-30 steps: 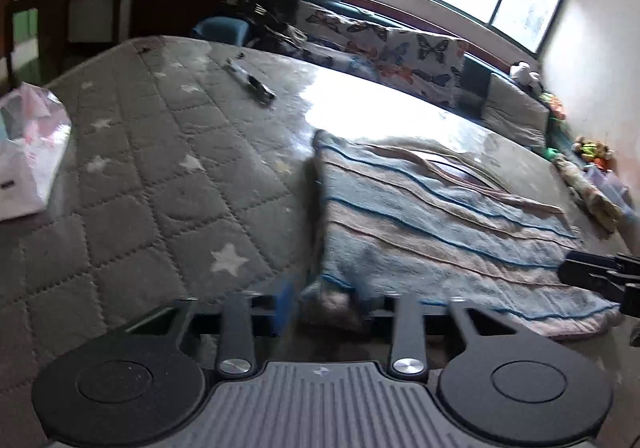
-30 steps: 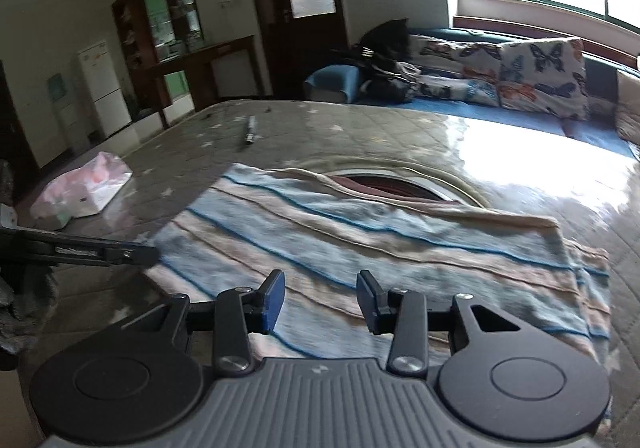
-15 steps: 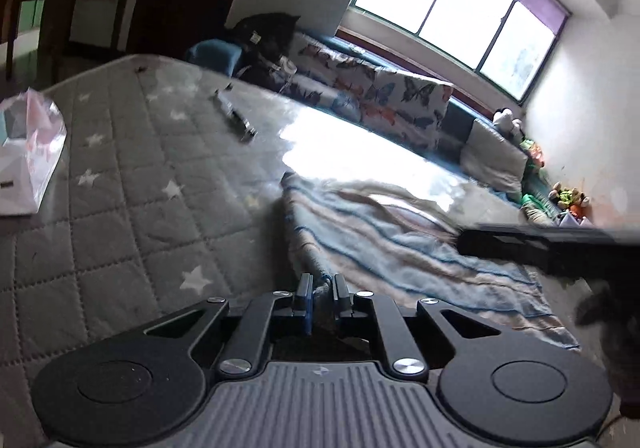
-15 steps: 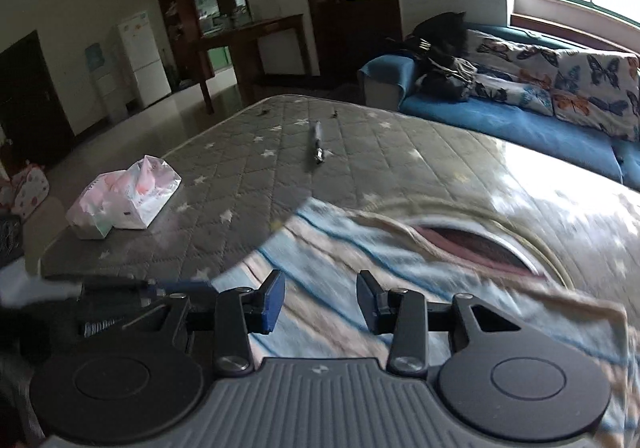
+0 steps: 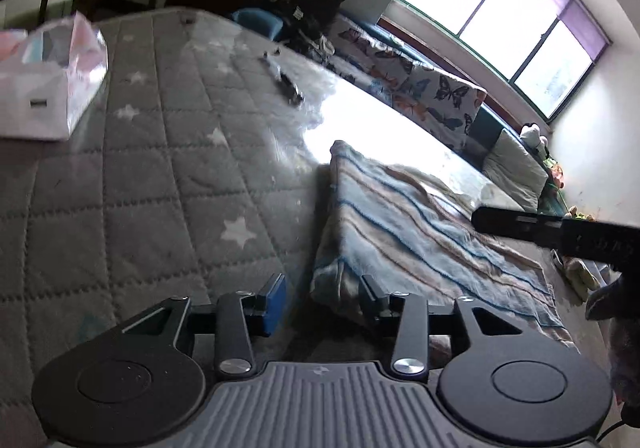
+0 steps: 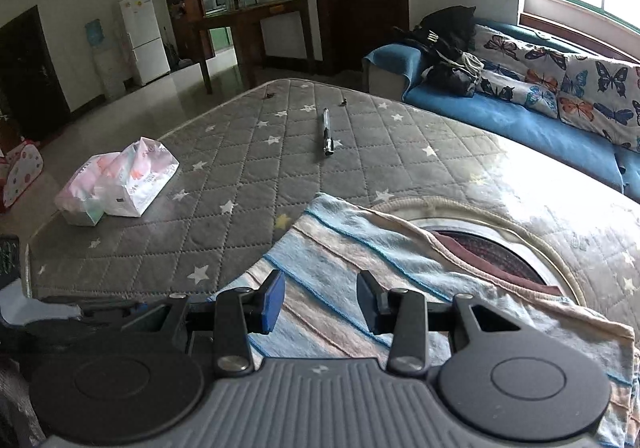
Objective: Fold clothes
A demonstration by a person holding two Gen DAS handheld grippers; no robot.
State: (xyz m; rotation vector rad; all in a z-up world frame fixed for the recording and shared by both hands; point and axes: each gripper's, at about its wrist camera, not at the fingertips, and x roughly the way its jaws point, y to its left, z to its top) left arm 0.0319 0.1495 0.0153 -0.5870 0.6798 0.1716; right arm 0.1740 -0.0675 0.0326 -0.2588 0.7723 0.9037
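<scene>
Half a second ago the left gripper was pinched narrow on the near corner of the garment; now its jaws stand wide apart with nothing between them, and that corner lies back on the bed. The right gripper has kept its jaws wide and empty throughout, though its view has drawn back to show more of the bed.

The grey quilted mattress cover with white stars fills most of both views. On it, toward the window side, lies the soft blue, cream and tan striped garment, spread fairly flat, its near corner slightly bunched just ahead of the left gripper. At its far edge a cream rim shows a dark red lining.

Risks, judged from this: the fleecy cloth could bunch or drag if one jaw catches a single layer, and the two grippers are close enough to knock together, since the right one's dark bar crosses the left view.

Open room is generous to the left of the garment. A pink and white plastic tissue pack sits near the mattress's left edge, and a slim dark pen lies farther off, both well apart from the cloth.
</scene>
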